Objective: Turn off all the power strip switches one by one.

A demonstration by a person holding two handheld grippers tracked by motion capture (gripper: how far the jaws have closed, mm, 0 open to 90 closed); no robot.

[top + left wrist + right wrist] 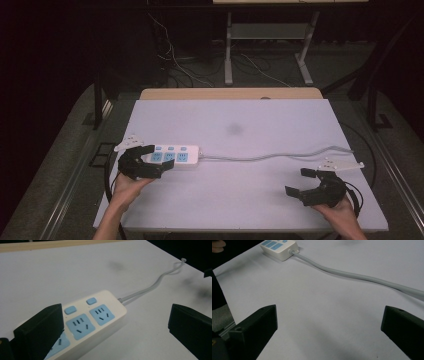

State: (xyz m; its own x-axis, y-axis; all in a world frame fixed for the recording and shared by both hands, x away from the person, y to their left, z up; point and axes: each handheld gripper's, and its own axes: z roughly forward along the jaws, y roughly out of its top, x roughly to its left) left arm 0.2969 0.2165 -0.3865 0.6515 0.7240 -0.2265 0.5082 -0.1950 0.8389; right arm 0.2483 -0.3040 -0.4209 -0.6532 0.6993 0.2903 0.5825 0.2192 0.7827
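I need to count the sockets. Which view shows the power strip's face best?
The left gripper view: the power strip lies close, sockets and switches sharp, one end behind a jaw. The high view shows it small; the right gripper view catches one far end.

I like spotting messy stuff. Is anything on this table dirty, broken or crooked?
Nothing looks broken. The white table has dark smudges: one near its middle, and more by the grey cable. The power strip lies flat and whole, and its cable snakes off the right edge.
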